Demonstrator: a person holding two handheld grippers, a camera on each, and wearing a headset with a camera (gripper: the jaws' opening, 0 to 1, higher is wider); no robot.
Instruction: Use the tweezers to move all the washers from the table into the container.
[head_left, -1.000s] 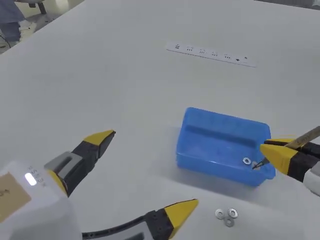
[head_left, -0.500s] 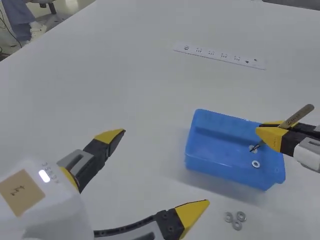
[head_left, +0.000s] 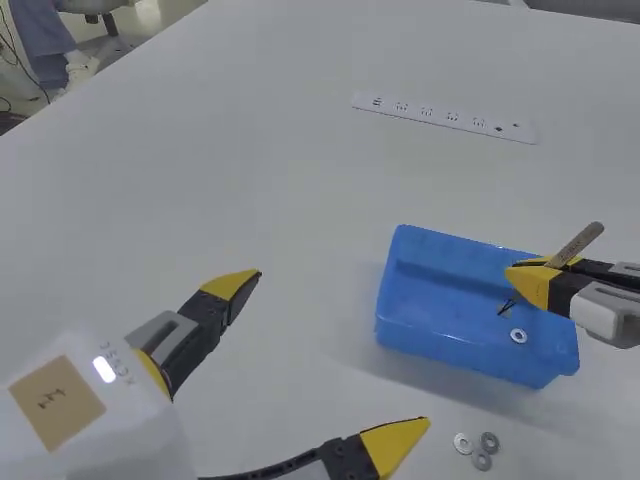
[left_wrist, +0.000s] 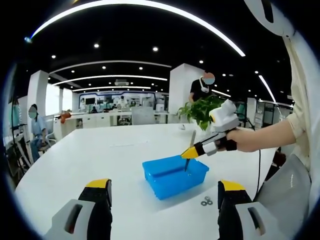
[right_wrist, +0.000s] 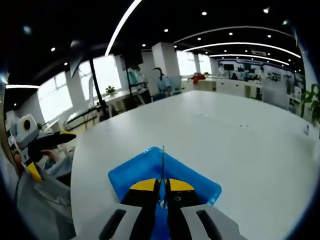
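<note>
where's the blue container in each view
Head view: blue container lower right, washers just nearer the camera.
Left gripper view: centre, beyond the two jaws.
Right gripper view: bottom centre, past the jaws.
Shared landmark: the tweezers, tip over the container.

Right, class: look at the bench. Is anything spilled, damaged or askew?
Nothing stands out. The blue container sits flat and whole on the table, with one washer inside and three washers clustered on the table near it.
</note>
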